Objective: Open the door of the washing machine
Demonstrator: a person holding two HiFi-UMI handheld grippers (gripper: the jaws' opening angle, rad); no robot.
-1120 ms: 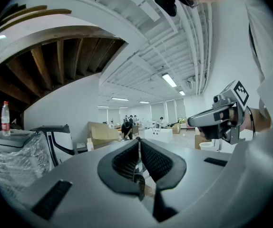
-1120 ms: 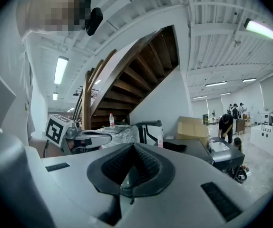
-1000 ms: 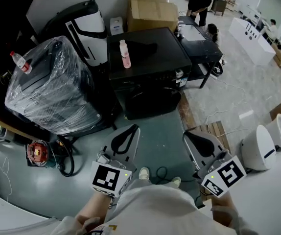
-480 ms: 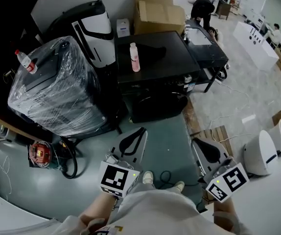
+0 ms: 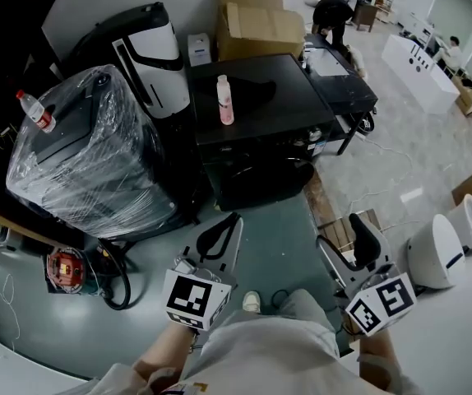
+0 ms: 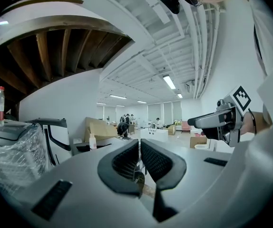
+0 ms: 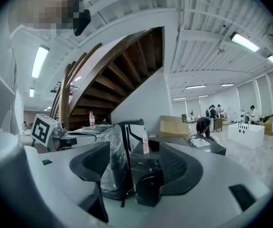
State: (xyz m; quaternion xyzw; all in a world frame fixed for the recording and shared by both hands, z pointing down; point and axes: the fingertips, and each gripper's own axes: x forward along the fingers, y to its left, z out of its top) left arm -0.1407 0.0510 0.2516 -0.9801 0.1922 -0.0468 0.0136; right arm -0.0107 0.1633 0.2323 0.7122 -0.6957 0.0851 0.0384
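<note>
Standing well ahead, the black washing machine (image 5: 256,126) is faced; its round front door (image 5: 261,181), judged stiff and latched, would be gripped at its edge; left gripper (image 6: 140,146) pressed together, empty; right gripper (image 7: 135,151) opening, nothing between its jaws.

A strip of bare floor (image 5: 281,229) is left open in front of the washing machine (image 5: 256,109), right up to its door (image 5: 261,183). On the left the approach is hemmed in by a plastic-wrapped appliance (image 5: 88,155) and looped cables (image 5: 113,266). On the right it is narrowed by a wooden pallet (image 5: 339,227) and a low black table (image 5: 343,76).
</note>
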